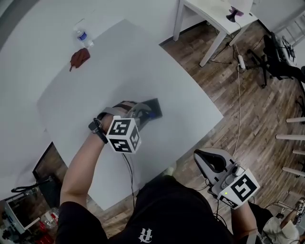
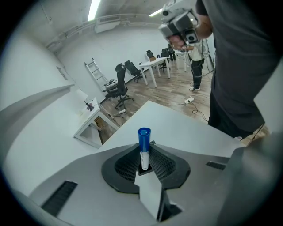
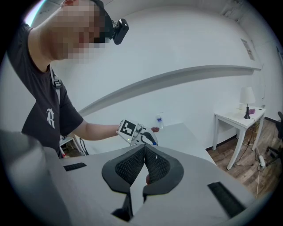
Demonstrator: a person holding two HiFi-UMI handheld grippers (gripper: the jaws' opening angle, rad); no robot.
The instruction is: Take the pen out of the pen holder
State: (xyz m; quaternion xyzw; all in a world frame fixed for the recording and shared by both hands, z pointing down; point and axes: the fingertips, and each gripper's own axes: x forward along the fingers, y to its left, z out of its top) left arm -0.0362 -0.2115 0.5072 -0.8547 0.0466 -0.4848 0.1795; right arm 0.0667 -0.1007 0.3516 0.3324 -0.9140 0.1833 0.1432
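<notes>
Bright ceiling strip lights [image 2: 94,9] evenly wash my white desk [image 1: 143,62], while my gripper views warp and darken at the corners.

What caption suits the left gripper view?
Left gripper shut on a blue-capped pen, held upright between its jaws with the white table behind.

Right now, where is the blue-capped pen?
In the left gripper view, the pen stands upright, clamped between the fingers of the left gripper, above the white table.

walls [image 3: 177,44]: white | floor [image 1: 248,109]: wood planks | furniture: white side table [image 1: 214,16], black office chair [image 1: 276,59]
</notes>
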